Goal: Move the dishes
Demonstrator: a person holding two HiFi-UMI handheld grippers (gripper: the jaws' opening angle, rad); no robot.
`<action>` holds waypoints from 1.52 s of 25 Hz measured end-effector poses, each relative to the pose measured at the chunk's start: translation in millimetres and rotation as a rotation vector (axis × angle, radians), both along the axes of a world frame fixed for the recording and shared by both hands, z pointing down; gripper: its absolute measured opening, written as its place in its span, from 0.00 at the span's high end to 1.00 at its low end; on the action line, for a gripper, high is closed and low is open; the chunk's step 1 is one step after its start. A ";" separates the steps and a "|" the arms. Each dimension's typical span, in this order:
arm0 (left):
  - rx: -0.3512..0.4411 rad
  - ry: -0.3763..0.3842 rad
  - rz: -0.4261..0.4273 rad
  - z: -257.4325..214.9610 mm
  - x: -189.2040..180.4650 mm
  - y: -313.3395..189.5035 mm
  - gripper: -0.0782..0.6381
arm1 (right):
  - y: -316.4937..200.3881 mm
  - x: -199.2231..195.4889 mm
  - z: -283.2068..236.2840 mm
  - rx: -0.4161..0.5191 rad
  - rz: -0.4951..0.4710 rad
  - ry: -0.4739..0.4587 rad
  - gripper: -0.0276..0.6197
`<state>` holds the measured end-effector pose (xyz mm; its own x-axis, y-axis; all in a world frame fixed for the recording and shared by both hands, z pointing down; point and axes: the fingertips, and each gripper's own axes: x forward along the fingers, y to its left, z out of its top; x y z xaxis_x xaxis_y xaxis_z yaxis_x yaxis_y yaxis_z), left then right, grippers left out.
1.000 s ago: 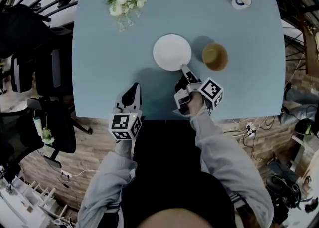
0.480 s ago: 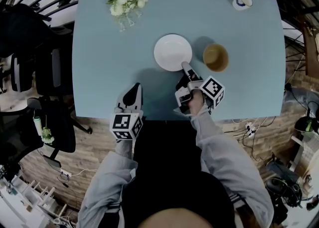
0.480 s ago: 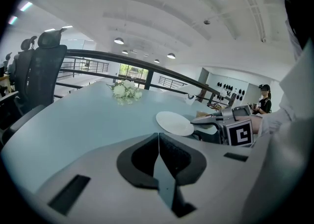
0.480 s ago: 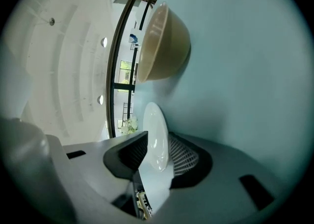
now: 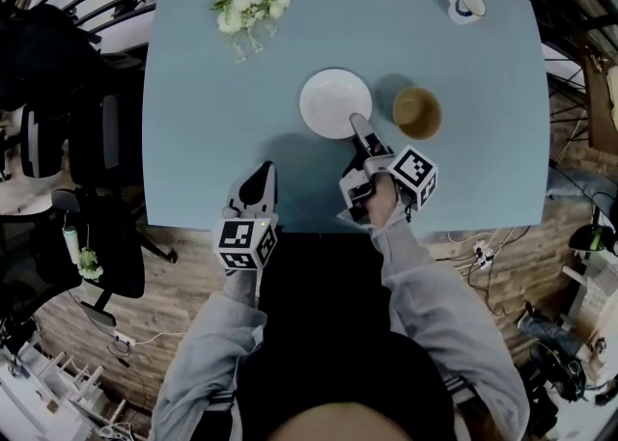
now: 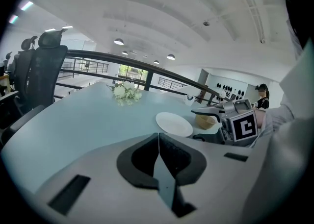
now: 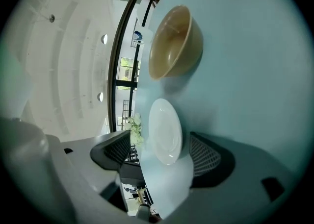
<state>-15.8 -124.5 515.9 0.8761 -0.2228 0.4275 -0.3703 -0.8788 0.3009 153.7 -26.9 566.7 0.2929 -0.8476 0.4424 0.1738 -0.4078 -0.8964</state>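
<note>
A white plate (image 5: 335, 102) lies at the middle of the blue table (image 5: 193, 121), with a tan bowl (image 5: 416, 112) just to its right. My right gripper (image 5: 356, 126) is rolled on its side at the plate's near rim. In the right gripper view it is open (image 7: 162, 152), and the plate's (image 7: 164, 130) near edge lies between the jaws without being clamped. The bowl (image 7: 172, 41) stands beyond. My left gripper (image 5: 257, 179) rests near the table's front edge, shut with nothing in it (image 6: 158, 155). From there the plate (image 6: 173, 123) shows ahead to the right.
A bunch of white flowers (image 5: 246, 0) lies at the far left of the table. A small white and blue mug (image 5: 464, 2) stands at the far right. Black office chairs (image 5: 87, 140) crowd the table's left side. A railing runs behind the table.
My right gripper has crept slightly forward onto the plate's near rim. The left gripper, plate and bowl have stayed put.
</note>
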 end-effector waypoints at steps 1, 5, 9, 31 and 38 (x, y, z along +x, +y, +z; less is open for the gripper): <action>0.002 0.004 0.001 -1.0 -0.2 0.3 0.87 | 1.3 -2.5 -0.8 0.002 -0.007 0.000 0.37; 0.012 0.018 0.008 -6.9 -2.2 0.8 0.87 | 6.4 -15.4 -4.7 0.011 -0.046 0.016 0.37; 0.026 0.035 0.020 -13.2 -2.1 0.9 0.87 | 10.8 -25.8 -14.2 0.013 -0.108 0.076 0.37; 0.182 0.125 0.219 -61.0 7.1 22.4 0.87 | 70.5 -44.3 -103.5 -0.397 -0.337 1.118 0.37; 0.166 0.145 0.297 -58.5 21.7 28.9 0.87 | 82.8 -29.0 -108.9 -0.409 -0.284 1.115 0.35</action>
